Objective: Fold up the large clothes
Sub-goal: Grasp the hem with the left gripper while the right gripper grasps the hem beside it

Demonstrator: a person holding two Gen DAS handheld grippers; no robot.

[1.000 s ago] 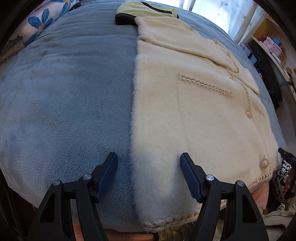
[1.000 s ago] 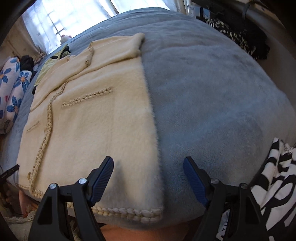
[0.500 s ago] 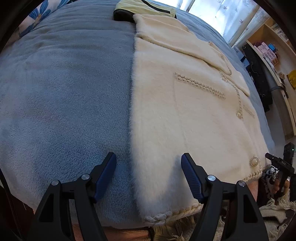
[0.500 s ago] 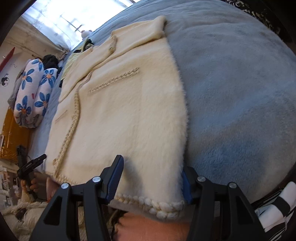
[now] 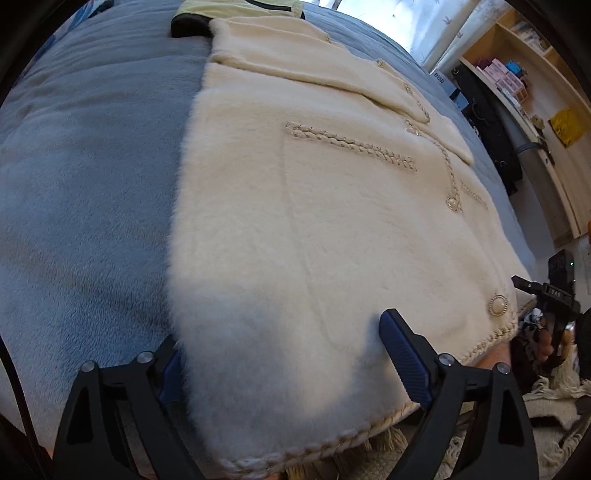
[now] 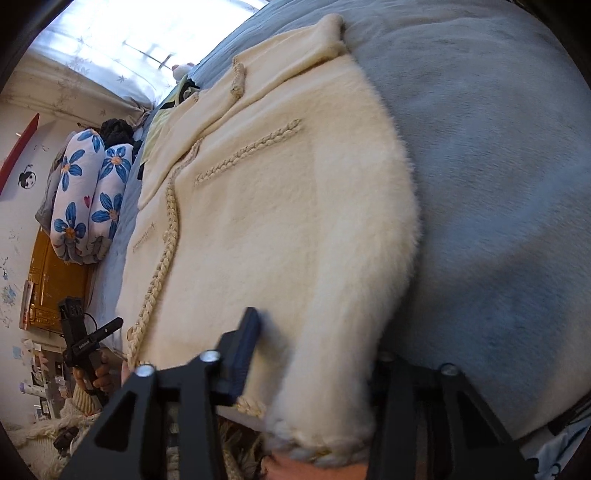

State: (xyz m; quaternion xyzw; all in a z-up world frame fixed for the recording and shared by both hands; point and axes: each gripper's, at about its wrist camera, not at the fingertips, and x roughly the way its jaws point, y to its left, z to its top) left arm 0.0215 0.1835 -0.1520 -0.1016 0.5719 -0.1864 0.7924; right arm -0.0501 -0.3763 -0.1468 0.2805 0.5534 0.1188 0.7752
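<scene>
A fluffy cream coat with braided trim and pearl buttons (image 5: 317, 229) lay flat on the grey-blue fleece blanket (image 5: 85, 192) covering the bed, its hem hanging just over the near edge, sleeves already folded in across the chest. That overhang seemed to be the reason for both approaches: each tool could slide a finger under the cloth without digging into the bedding. The left gripper (image 5: 288, 354) straddled the coat's left hem corner with its jaws wide apart, one blue pad on top of the pile, the other sunk beside the edge and half buried in fur. The right gripper (image 6: 314, 354) sat astride the opposite hem corner, jaws also spread around the thick fabric; I judged it not yet pinched. Its far finger was lost behind the fleece, so contact there was hard to read. A yellow-green garment with black edging (image 5: 236, 11) lay beyond the collar, cut off by the frame.
</scene>
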